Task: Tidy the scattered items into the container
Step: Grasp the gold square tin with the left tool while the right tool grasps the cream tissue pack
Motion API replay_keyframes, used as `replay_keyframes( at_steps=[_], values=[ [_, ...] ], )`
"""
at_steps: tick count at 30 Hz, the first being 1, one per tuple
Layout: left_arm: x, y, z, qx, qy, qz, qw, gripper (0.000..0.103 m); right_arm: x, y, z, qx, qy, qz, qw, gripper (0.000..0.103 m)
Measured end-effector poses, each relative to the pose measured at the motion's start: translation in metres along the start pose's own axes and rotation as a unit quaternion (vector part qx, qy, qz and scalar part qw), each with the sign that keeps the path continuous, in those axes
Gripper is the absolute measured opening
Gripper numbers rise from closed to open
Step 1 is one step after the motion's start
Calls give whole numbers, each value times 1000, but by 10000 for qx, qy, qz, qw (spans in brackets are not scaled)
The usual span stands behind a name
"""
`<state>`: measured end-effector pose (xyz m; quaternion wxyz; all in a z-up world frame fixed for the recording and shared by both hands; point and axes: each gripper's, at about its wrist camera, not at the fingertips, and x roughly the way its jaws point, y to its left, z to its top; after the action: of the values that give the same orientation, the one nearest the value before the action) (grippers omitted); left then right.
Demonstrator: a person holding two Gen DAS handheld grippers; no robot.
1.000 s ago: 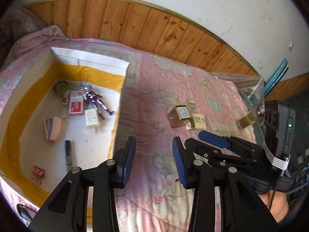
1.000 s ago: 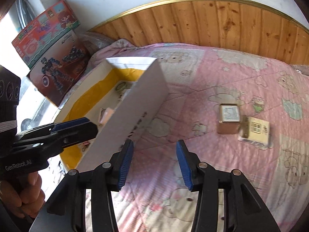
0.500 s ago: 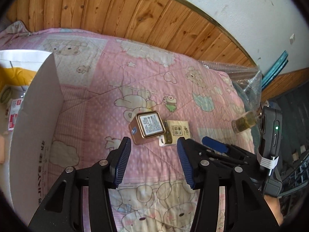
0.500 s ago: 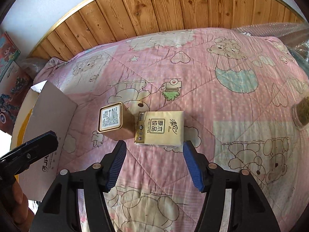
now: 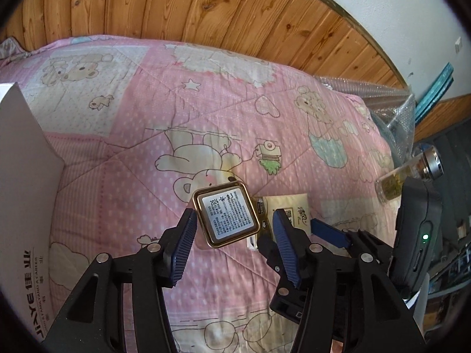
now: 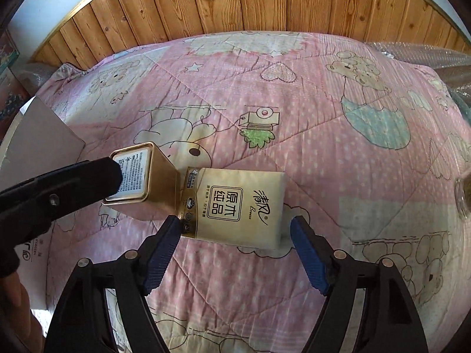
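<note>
A gold square tin (image 5: 226,216) with a printed label lies on the pink quilt, next to a cream tissue pack (image 6: 235,206). My left gripper (image 5: 232,232) is open, its jaws on either side of the tin; the tin also shows in the right wrist view (image 6: 141,173). My right gripper (image 6: 235,235) is open, its jaws flanking the near edge of the tissue pack. The white cardboard box (image 5: 20,176) stands at the left; its inside is hidden.
A glass jar (image 5: 406,176) with a metal lid lies at the bed's right edge. Bubble wrap (image 5: 382,97) lies at the far right. A wooden headboard (image 6: 235,3) runs along the back. The box wall (image 6: 38,141) is close on the left.
Both grippers have swung away from the box and moved down to the two items. The left now brackets the tin, the right brackets the tissue pack.
</note>
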<state>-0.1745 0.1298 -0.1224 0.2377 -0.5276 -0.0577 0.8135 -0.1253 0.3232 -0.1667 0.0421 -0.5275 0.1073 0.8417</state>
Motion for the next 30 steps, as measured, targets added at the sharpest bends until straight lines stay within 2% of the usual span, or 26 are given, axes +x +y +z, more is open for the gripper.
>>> replay_keyframes(
  at_steps=[2,4,6,10,13,16,20,22,23,25,26,27,29,30],
  values=[
    [8,1,-2,82,90,172,9998,57,0,-1,-1,98,273,255,9993,76],
    [11,7,-3,98,120,272,9995,59,-3,2,-3,187,706,819,9940,76],
    [9,14,-2,62,77,199,9998,59,-12,10,-6,-117,884,1043,9905,76],
    [8,25,2,-4,53,157,9999,58,-25,13,-4,-871,474,249,9948,76],
    [10,27,3,-50,84,69,9999,58,-24,13,-2,-1158,140,119,9931,78],
    [13,23,5,-15,77,75,9999,59,-17,21,-3,-1610,-242,-204,9864,79],
    [16,17,4,82,10,121,9999,60,-1,30,-8,-2212,-373,-429,9736,79],
    [16,17,4,113,-8,126,9999,61,4,31,-13,-2332,-358,-458,9707,78],
    [16,17,4,114,-2,115,9999,61,6,29,-13,-2272,-239,-350,9729,69],
    [15,20,4,102,51,65,9999,61,8,23,-10,-1976,184,-140,9800,59],
    [15,21,4,83,70,56,9999,60,7,20,-8,-1829,361,-51,9825,58],
    [15,23,4,53,78,67,9999,59,6,18,-5,-1731,492,60,9837,57],
    [17,22,3,17,72,84,9999,59,0,16,-2,-1660,473,152,9849,58],
    [18,19,2,61,77,137,9999,59,-2,15,-1,-1649,398,96,9855,66]
  ],
)
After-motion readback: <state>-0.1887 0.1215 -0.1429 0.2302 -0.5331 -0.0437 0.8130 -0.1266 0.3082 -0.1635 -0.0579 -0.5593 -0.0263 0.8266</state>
